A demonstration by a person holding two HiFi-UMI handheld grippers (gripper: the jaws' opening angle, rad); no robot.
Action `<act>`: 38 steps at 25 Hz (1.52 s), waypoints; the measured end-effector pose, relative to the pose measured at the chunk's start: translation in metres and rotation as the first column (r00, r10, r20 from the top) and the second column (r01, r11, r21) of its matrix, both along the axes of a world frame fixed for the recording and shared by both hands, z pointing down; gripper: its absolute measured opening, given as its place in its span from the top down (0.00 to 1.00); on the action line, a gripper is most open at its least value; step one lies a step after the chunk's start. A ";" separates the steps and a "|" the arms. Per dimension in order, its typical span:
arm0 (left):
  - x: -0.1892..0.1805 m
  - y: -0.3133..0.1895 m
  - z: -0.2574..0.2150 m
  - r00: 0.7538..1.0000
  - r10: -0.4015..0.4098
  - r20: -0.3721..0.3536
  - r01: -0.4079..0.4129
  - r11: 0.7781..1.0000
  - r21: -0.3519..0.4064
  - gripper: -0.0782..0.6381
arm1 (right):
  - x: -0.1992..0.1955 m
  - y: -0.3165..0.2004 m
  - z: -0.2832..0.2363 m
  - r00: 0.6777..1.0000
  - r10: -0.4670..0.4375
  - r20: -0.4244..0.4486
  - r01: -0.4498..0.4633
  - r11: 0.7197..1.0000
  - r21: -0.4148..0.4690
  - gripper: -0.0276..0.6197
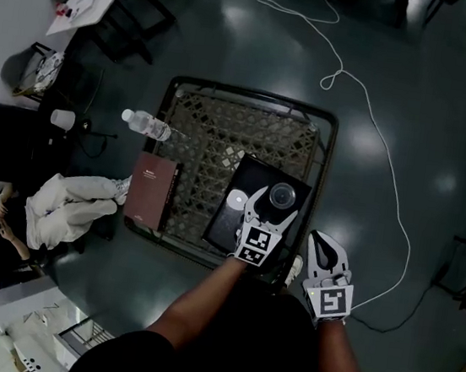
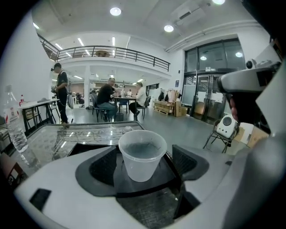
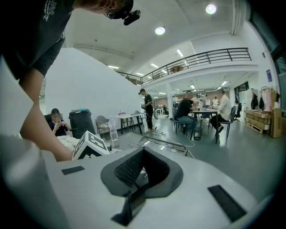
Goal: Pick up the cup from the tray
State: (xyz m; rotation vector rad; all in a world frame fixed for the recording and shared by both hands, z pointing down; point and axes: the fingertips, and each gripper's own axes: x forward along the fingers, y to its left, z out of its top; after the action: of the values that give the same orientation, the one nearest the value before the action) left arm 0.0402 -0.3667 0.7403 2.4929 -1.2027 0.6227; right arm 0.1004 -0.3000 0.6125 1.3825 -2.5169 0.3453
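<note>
Two handheld grippers are seen over the near edge of a dark metal-framed table with a woven lattice top (image 1: 215,127).

Left gripper (image 1: 275,205): jaws are spread wide. A translucent white plastic cup (image 2: 142,154) is framed between the two dark ribbed pads (image 2: 104,167). A gap is visible on each side of the cup, so no contact is seen and the cup is not gripped.

Cup location: it stands upright on a black rectangular tray (image 1: 249,179), at the tray's far right corner. The tray lies on the table's near right part, rotated slightly against the frame.

Right gripper (image 1: 322,245): jaws are closed together and nothing is held between them. It is held off the table's near right corner, above the floor, beside the left gripper but apart from the tray.

Also on the table: a clear plastic water bottle (image 1: 146,124) is laid on its side at the left edge, and a brown hardcover book (image 1: 152,190) is placed flat at the near left.
</note>
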 end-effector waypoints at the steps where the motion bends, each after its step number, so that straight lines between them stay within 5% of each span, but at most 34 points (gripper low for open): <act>1: 0.001 -0.002 0.001 1.000 0.005 0.009 -0.005 1.000 0.004 0.36 | 0.000 0.000 0.002 1.000 0.001 -0.001 -0.001 1.000 -0.007 0.95; 24: 0.002 -0.018 0.011 0.999 0.007 0.049 -0.010 0.999 0.053 0.46 | -0.001 0.017 0.025 1.000 -0.002 -0.025 0.000 0.997 -0.082 0.95; 38: -0.010 -0.003 -0.065 1.000 -0.003 0.013 0.001 0.989 0.145 0.47 | -0.017 0.012 -0.009 0.999 -0.043 0.006 0.043 0.999 0.012 0.95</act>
State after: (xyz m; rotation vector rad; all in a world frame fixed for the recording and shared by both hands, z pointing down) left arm 0.0300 -0.3693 0.6757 2.6097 -1.2983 0.5708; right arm 0.0838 -0.2883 0.6033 1.3312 -2.5543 0.3271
